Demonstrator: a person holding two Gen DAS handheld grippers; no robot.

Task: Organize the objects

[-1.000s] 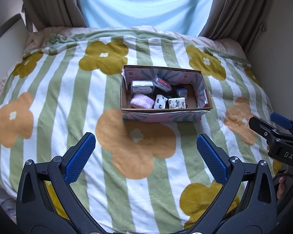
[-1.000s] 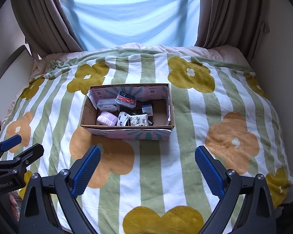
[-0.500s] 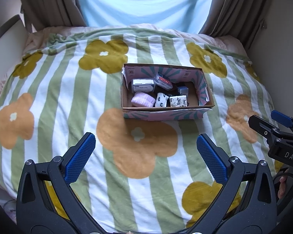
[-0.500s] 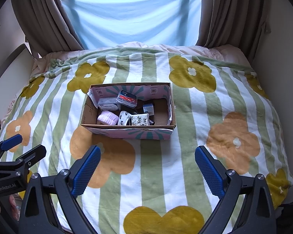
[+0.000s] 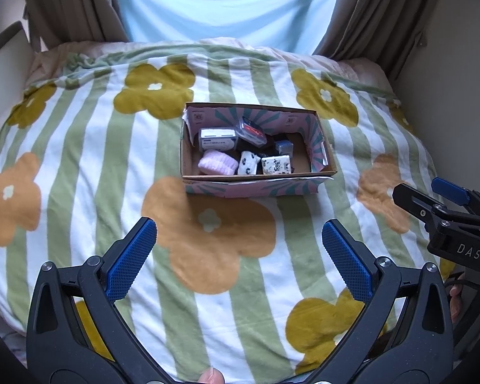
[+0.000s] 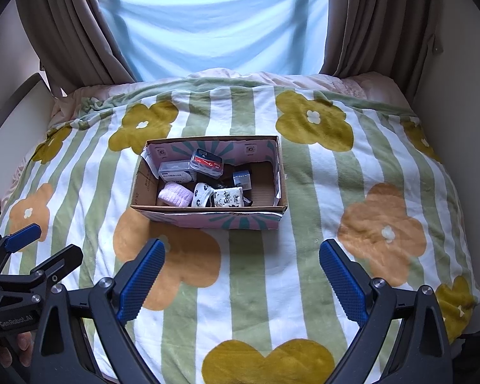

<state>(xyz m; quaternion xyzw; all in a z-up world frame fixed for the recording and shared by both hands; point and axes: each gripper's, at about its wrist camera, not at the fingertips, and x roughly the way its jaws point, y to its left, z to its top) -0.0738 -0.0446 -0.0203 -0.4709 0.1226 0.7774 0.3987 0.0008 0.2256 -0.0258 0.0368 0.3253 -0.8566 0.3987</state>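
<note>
A cardboard box (image 5: 256, 188) with pink patterned sides stands on the flowered bedspread, also in the right wrist view (image 6: 214, 219). It holds a pink rolled cloth (image 5: 216, 163), a white packet (image 5: 217, 138), a clear case with a red label (image 5: 252, 130), patterned rolled socks (image 5: 249, 162) and a small blue box (image 5: 284, 147). My left gripper (image 5: 238, 259) is open and empty, well short of the box. My right gripper (image 6: 241, 276) is open and empty, also short of the box.
The striped bedspread (image 6: 304, 256) with yellow and orange flowers covers the bed. Brown curtains (image 6: 368, 16) and a blue-lit window stand behind. Walls close in on both sides. The right gripper shows at the right edge of the left wrist view (image 5: 448, 211).
Both grippers have drawn back and risen slightly, so the box sits a little farther off. Both stay open and empty. Nothing in the box has moved.
</note>
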